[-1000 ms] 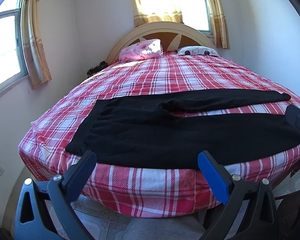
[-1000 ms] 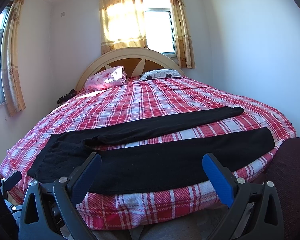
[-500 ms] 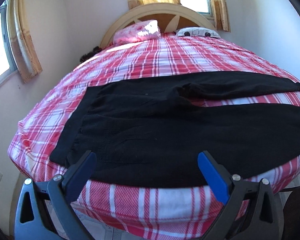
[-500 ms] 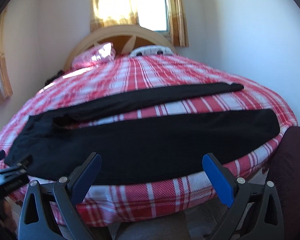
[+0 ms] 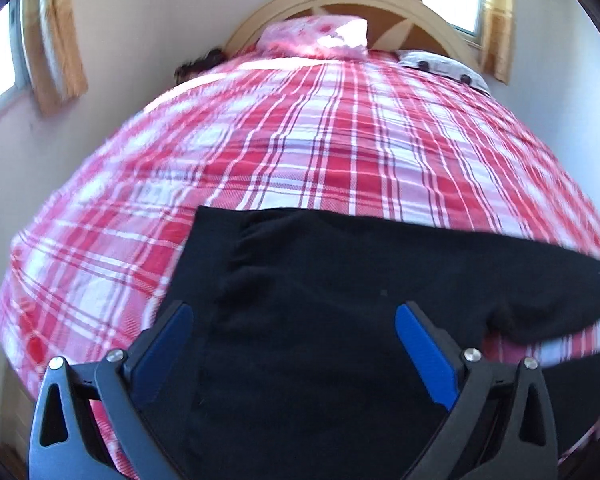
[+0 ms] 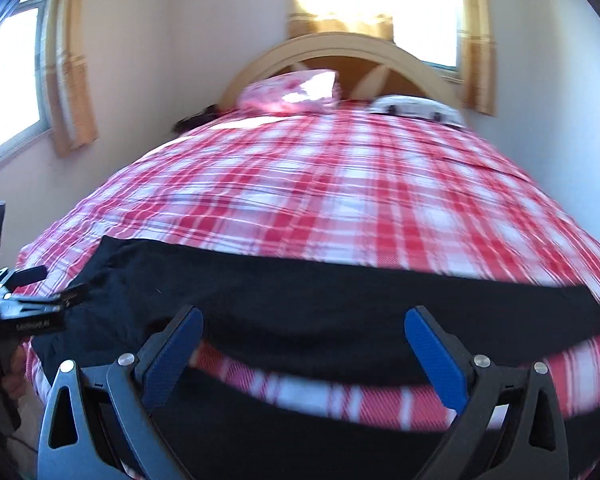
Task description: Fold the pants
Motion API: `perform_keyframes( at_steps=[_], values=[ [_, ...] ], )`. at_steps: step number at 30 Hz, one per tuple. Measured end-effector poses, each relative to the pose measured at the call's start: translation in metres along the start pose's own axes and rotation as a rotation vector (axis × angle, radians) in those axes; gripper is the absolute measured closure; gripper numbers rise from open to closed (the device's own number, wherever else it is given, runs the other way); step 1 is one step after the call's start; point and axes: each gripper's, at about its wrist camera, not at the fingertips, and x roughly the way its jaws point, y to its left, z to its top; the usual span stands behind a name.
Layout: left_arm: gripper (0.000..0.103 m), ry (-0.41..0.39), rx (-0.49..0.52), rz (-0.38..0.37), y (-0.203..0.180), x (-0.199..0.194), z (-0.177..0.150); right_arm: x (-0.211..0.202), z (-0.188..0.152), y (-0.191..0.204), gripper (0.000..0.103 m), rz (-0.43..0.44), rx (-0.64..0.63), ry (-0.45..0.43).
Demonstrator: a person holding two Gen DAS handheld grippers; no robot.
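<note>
While the black pants (image 5: 320, 320) lie flat across the near edge of the plaid bed (image 5: 320, 152), the left gripper (image 5: 292, 344) and right gripper (image 6: 300, 344) hover low over them, fingers spread wide, holding nothing.

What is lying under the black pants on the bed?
The black pants lie on a red and white plaid bedcover, which also shows in the gap between the two legs. Whatever is beneath the fabric itself is covered and cannot be seen.
</note>
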Motion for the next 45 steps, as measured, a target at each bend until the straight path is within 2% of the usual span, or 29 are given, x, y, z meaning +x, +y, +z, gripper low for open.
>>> perform_keyframes(
  at_steps=[3,7,9,13,16,17,19,20,22,23,25,28,34,37,41,45],
  values=[
    [0.0,0.059,-0.042,0.01,0.002,0.029,0.015,0.063,0.032,0.002,0.002,0.067,-0.055,0.092],
    [0.0,0.128,-0.032,0.05,0.004,0.07,0.024,0.127,0.049,0.001,0.011,0.132,-0.044,0.213],
    [0.004,0.15,-0.052,0.048,0.01,0.083,0.026,0.148,0.052,0.007,0.011,0.148,-0.07,0.243],
    [0.004,0.171,-0.1,0.048,0.022,0.101,0.025,0.182,0.058,0.029,0.011,0.204,-0.152,0.281],
    [0.0,0.151,-0.033,0.097,0.014,0.108,0.023,0.205,0.056,0.049,0.012,0.233,-0.249,0.322],
    [0.0,0.135,-0.001,0.116,0.008,0.109,0.02,0.21,0.053,0.054,0.015,0.236,-0.28,0.328],
    [0.0,0.111,0.004,0.121,0.008,0.11,0.018,0.224,0.046,0.064,0.038,0.249,-0.367,0.361],
    [0.0,0.097,-0.001,0.119,0.009,0.11,0.017,0.227,0.043,0.066,0.041,0.271,-0.372,0.376],
    [0.0,0.087,-0.008,0.116,0.011,0.112,0.018,0.225,0.044,0.062,0.06,0.33,-0.338,0.379],
    [0.0,0.088,-0.007,0.117,0.01,0.111,0.019,0.224,0.044,0.062,0.064,0.349,-0.334,0.378],
    [0.0,0.092,-0.007,0.11,0.011,0.111,0.021,0.217,0.042,0.063,0.085,0.37,-0.348,0.375],
    [0.0,0.11,-0.026,0.074,0.017,0.1,0.02,0.206,0.041,0.069,0.098,0.363,-0.381,0.367],
    [0.0,0.103,-0.137,-0.037,0.049,0.065,0.011,0.165,0.046,0.075,0.099,0.39,-0.379,0.281],
    [0.0,0.084,-0.148,-0.074,0.055,0.049,0.006,0.132,0.043,0.075,0.099,0.408,-0.375,0.229],
    [0.0,0.045,-0.156,-0.116,0.059,0.025,0.002,0.088,0.018,0.083,0.099,0.429,-0.403,0.178],
    [0.0,0.046,-0.156,-0.187,0.052,0.018,0.005,0.068,-0.019,0.09,0.099,0.431,-0.423,0.164]
  ],
)
